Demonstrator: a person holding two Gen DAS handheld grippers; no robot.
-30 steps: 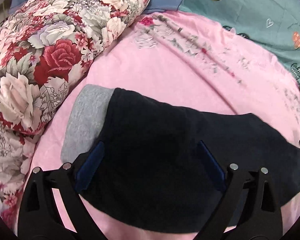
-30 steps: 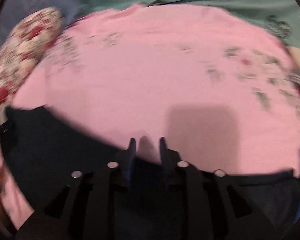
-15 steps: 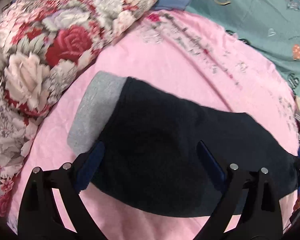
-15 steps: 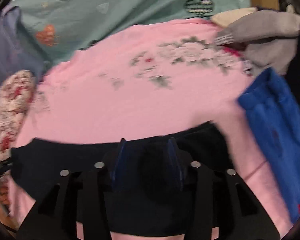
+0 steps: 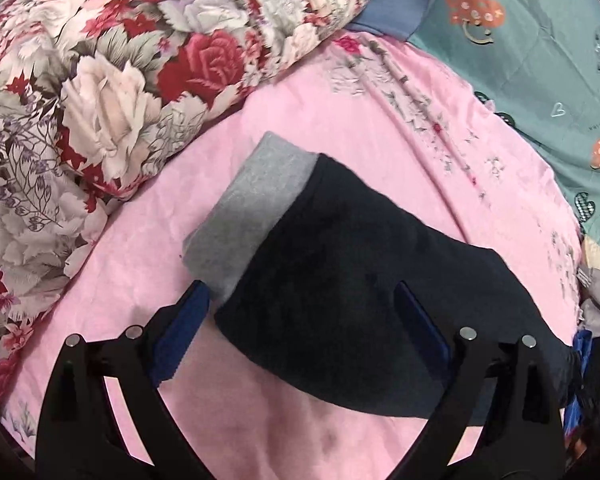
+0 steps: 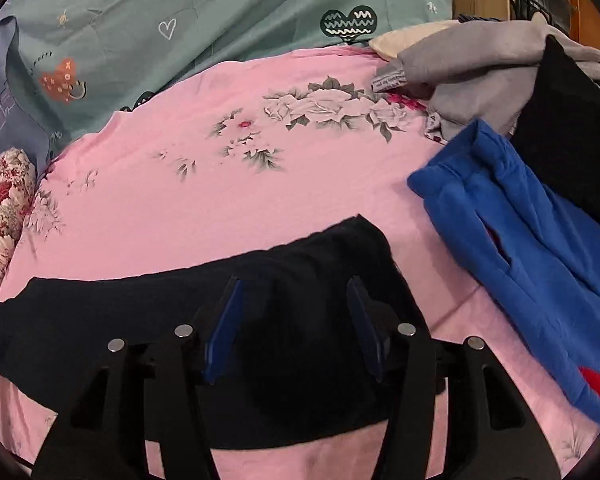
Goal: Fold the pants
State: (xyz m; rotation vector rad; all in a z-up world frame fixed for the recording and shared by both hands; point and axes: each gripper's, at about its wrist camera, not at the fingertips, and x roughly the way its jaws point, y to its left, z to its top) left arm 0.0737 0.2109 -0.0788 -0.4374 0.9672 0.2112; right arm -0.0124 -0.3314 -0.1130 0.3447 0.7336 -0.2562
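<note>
We work on a bed covered by a pink sheet. The black pants lie flat on it as a folded band, with a grey cuff protruding at the 10 o'clock end in the left wrist view.

The left gripper hovers over that end with its fingers wide apart, clamped on nothing. The right gripper sits above the opposite end of the pants – its fingers have just been opening and now stand apart, with cloth beneath them but no pinch visible.

We judge that both ends are released so the fold can settle flat. A floral quilt lies at 10 o'clock, and a blue garment at 3 o'clock in the right view – near enough to snag.
</note>
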